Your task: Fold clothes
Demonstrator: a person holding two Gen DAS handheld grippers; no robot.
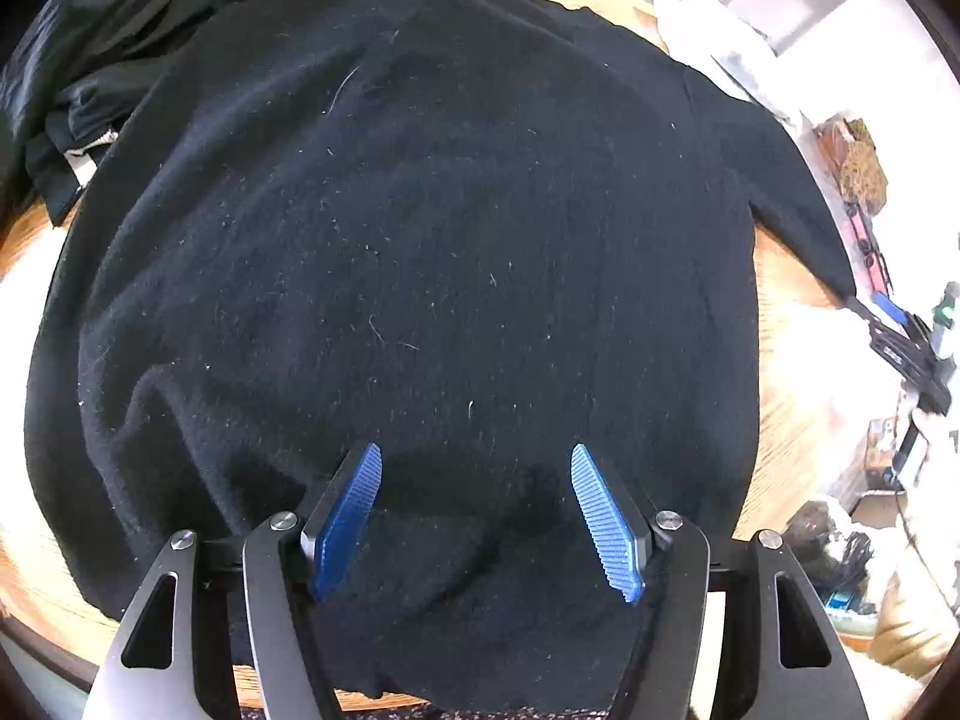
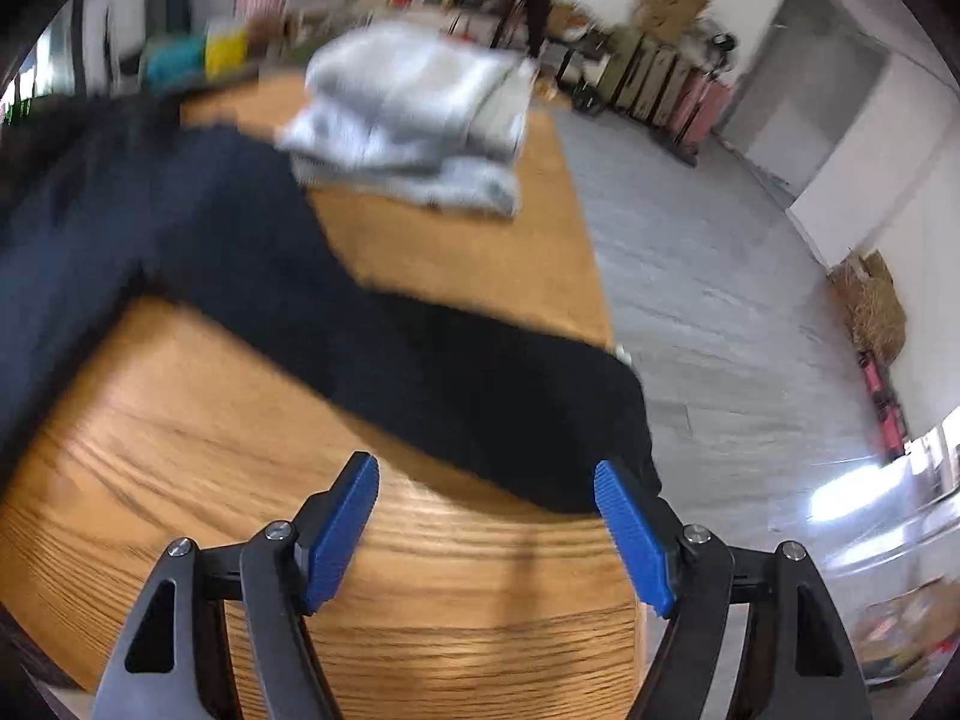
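Both grippers gape wide: left gripper (image 1: pixel 476 459) over black sweater (image 1: pixel 420 240); only right gripper (image 2: pixel 486 471) (blurred) shows us sleeve (image 2: pixel 480 396) crossing the table (image 2: pixel 180 450) edge, grey stack (image 2: pixel 408 114) beyond.

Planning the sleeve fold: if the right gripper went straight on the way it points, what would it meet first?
Probably the black sleeve, lying across the table just ahead of the open right gripper. Depth is unclear, and it might touch bare wood just before the cloth.

The left camera looks down, very close, over the near edge of a black sweater (image 1: pixel 420 252) on the table (image 1: pixel 792 360). The right camera sits at the table's corner, looking along one sleeve (image 2: pixel 420 372) toward the room. Both see the sweater and table.
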